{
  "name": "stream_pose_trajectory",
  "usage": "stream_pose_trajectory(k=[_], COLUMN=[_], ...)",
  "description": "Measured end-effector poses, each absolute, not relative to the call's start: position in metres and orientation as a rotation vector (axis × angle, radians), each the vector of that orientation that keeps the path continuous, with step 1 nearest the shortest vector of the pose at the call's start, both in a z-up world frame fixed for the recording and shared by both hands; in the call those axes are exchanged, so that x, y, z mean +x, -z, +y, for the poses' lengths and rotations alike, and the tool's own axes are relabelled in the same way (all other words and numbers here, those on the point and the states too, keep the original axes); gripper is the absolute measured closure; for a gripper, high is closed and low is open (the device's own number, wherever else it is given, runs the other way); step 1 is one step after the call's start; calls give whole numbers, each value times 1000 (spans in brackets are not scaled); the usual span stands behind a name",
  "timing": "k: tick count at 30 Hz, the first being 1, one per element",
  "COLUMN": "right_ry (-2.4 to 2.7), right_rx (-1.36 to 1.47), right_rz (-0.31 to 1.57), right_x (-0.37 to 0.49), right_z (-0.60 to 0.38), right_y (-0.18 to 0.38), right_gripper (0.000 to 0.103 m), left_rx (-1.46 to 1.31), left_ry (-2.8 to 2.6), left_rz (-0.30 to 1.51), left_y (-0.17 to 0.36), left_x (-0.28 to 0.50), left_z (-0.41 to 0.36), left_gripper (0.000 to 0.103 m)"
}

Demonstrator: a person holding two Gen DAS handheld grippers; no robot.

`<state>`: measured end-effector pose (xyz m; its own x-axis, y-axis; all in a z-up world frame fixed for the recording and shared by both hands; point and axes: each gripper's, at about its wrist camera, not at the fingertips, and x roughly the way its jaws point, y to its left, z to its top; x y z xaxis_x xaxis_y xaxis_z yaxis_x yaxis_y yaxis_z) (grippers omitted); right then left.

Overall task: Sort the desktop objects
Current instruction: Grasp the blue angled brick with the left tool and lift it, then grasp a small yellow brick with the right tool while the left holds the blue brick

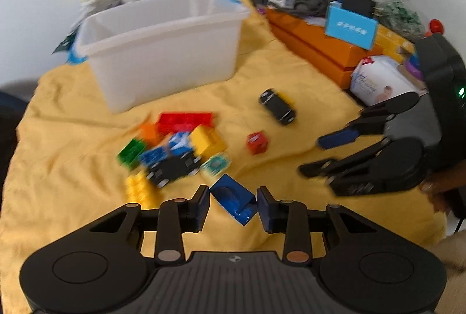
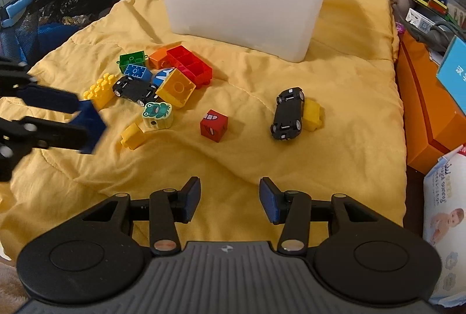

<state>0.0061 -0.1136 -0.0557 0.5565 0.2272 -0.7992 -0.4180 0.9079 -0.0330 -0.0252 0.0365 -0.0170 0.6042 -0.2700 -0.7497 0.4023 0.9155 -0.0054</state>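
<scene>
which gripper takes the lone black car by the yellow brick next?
Right. The right gripper is open and empty, facing the black car across bare cloth. The left gripper is shut on a blue block.

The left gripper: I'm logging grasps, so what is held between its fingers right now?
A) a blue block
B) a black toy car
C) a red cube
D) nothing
A: the left gripper has its fingers closed on either side of a blue block, while the red cube and the lone black toy car lie untouched on the yellow cloth.
</scene>
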Motion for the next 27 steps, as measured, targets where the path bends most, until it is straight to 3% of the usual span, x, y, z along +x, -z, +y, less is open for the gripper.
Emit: stream_pose_trajectory(k=[14, 19, 27], right_ry=[-390, -384, -394], right_rx=[-253, -250, -245], right_rz=[908, 916, 916], right_x=[-1, -1, 1], right_z=[-108, -107, -101], right_y=[56, 58, 59], right_gripper=[49, 49, 48], left_rx=[213, 172, 81], left_ry=[380, 407, 410], left_rz=[914, 898, 933], left_y=[54, 51, 55], left_x=[-22, -24, -25], left_z=[28, 27, 39], left_gripper=[63, 55, 53])
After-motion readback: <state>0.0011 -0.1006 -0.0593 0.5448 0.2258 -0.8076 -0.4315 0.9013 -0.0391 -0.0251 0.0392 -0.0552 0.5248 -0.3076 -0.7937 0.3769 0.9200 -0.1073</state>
